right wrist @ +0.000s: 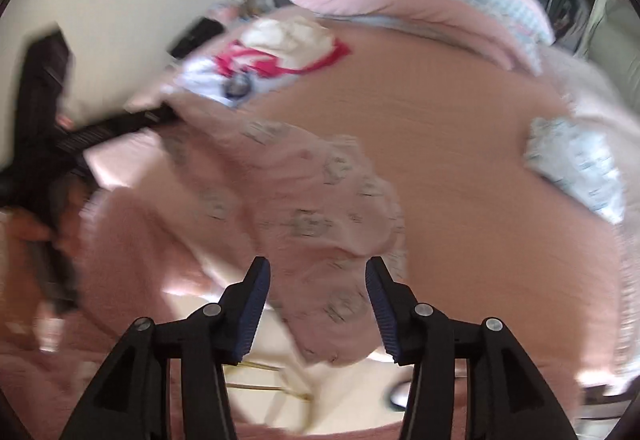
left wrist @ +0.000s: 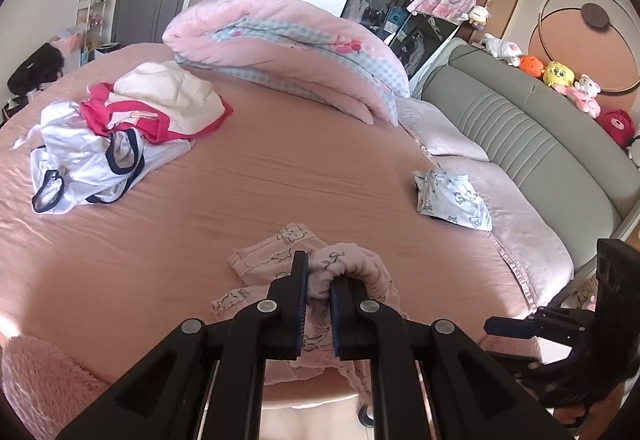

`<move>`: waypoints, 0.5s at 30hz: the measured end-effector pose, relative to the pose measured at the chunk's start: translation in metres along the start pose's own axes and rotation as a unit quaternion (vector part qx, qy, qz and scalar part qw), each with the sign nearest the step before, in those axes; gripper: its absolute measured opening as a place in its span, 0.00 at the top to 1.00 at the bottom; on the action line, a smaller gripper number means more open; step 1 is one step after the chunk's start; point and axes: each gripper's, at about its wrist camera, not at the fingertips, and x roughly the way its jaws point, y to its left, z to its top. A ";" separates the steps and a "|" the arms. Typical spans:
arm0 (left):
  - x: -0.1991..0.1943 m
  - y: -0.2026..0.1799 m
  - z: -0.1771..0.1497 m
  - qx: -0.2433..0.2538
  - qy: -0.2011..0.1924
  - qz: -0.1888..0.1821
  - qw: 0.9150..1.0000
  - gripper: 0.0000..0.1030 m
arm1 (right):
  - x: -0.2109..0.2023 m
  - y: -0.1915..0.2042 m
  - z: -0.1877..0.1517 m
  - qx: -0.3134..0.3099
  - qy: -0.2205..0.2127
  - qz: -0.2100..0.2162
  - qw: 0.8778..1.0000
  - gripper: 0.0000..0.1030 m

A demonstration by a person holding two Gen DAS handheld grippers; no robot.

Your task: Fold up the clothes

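Note:
A pink garment (left wrist: pixel 280 252) with small cat prints lies at the near edge of the round pink bed (left wrist: pixel 280 168). My left gripper (left wrist: pixel 319 280) is shut on a bunched fold of that garment, lifted off the sheet. In the blurred right wrist view the same pink garment (right wrist: pixel 304 208) hangs over the bed edge. My right gripper (right wrist: pixel 318 272) is open just in front of it, with nothing between its fingers. The left gripper (right wrist: pixel 160 116) shows at the left, holding the cloth's far corner. The right gripper (left wrist: pixel 512 324) shows at the lower right of the left wrist view.
A heap of white, red and cream clothes (left wrist: pixel 120 128) lies at the bed's left. A folded light-blue printed garment (left wrist: pixel 452 200) rests near the pillows (left wrist: pixel 444 136). A rolled pink quilt (left wrist: pixel 288 48) lies at the back. A grey headboard (left wrist: pixel 532 136) carries plush toys. A fluffy pink rug (left wrist: pixel 44 380) lies below.

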 end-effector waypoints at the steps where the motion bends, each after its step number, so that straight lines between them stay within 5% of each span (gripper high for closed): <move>1: 0.000 -0.002 -0.001 0.002 0.001 -0.005 1.000 0.92 | -0.005 -0.003 -0.001 0.011 -0.003 0.027 1.000 0.52; 5: 0.000 -0.011 -0.003 0.010 0.005 -0.024 1.000 0.92 | -0.006 0.015 0.000 -0.044 -0.035 -0.030 0.998 0.50; 12: -0.001 -0.026 -0.006 0.024 0.011 -0.052 0.998 0.92 | 0.076 0.058 0.019 -0.078 0.000 -0.028 0.997 0.50; 15: -0.002 -0.026 -0.008 0.024 0.012 -0.044 0.999 0.92 | 0.109 0.057 0.019 -0.072 0.016 -0.068 0.995 0.55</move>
